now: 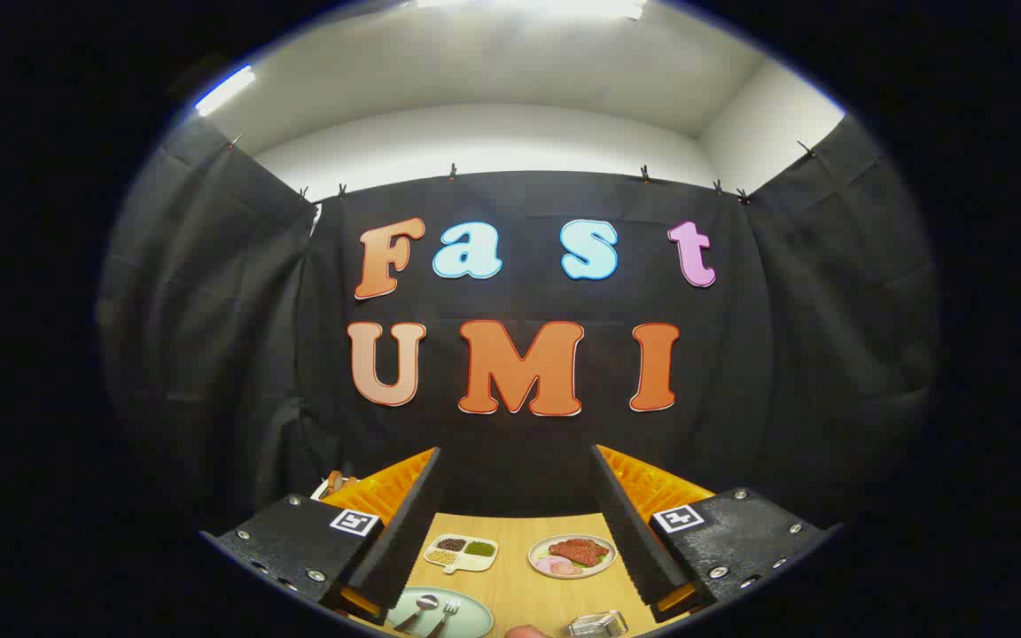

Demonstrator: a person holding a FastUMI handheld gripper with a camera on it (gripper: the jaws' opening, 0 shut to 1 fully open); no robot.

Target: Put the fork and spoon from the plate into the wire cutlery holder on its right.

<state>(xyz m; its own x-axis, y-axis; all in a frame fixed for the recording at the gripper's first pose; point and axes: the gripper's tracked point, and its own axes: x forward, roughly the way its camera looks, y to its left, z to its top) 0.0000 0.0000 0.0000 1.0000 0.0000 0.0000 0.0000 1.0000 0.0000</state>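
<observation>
The tool (515, 532) is raised above a wooden tabletop (519, 594), its two fingers spread wide and pinching nothing. Between and below the fingers lie the things on the tabletop. One pale green plate (466, 620) sits nearest, toward the left finger, and carries one spoon (419, 610) and one fork (445, 613), side by side, the spoon on the left, both with handles pointing toward the tool. To the right of the plate stands one wire cutlery holder (596, 624), partly cut off, apart from the plate. Farther back are two more dishes: one divided tray (461, 552) with three compartments holding dark, green and yellowish contents, and to its right one round plate with meat (572, 556) and pale pink slices. A small rounded pinkish shape shows between the green plate and the holder; what it is cannot be told.
</observation>
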